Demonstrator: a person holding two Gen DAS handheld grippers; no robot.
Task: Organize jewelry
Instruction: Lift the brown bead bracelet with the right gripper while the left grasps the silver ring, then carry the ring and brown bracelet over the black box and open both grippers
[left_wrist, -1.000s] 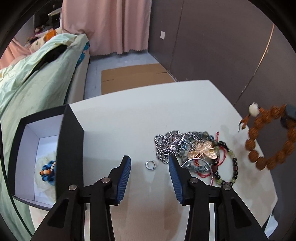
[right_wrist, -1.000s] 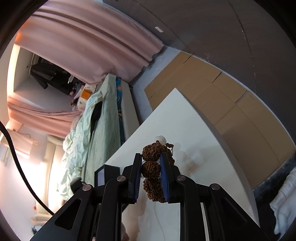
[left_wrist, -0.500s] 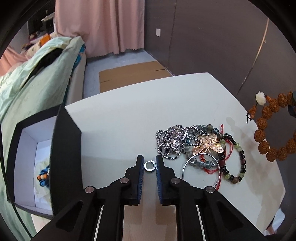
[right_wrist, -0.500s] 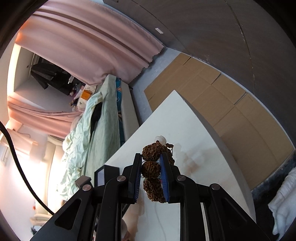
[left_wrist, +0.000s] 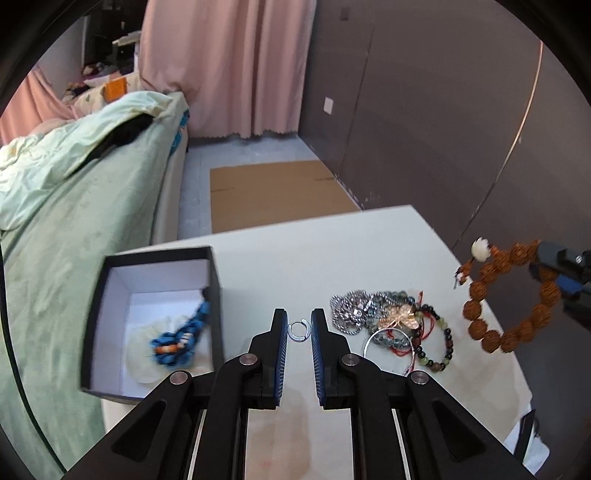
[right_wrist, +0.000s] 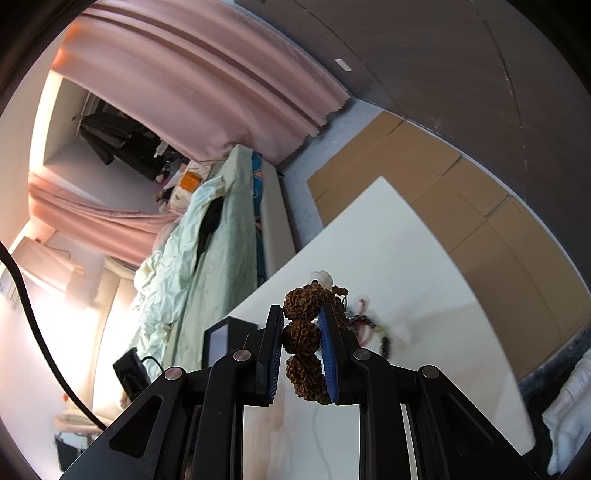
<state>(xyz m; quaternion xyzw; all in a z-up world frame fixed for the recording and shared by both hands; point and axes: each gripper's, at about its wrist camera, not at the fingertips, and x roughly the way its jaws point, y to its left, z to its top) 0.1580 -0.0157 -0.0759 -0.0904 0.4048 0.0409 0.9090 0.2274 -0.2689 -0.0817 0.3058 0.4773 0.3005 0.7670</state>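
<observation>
My left gripper (left_wrist: 299, 330) is shut on a small silver ring (left_wrist: 298, 331) and holds it above the white table (left_wrist: 295, 258). A black box with a white inside (left_wrist: 155, 321) stands at the left and holds a blue beaded piece (left_wrist: 181, 334). A pile of chains and bead bracelets (left_wrist: 391, 325) lies right of the ring. My right gripper (right_wrist: 301, 332) is shut on a brown seed-bead bracelet (right_wrist: 301, 332), which also shows in the left wrist view (left_wrist: 509, 295), hanging in the air at the right.
A bed with a pale green cover (left_wrist: 74, 184) runs along the left of the table. Flat cardboard (left_wrist: 273, 192) lies on the floor beyond the table. A dark wall (left_wrist: 424, 110) stands behind, pink curtains (left_wrist: 221, 66) at the back.
My left gripper closed on the silver ring and lifted it, and the view swung toward the box. My right gripper kept hold of the brown bracelet and shifted slightly.
</observation>
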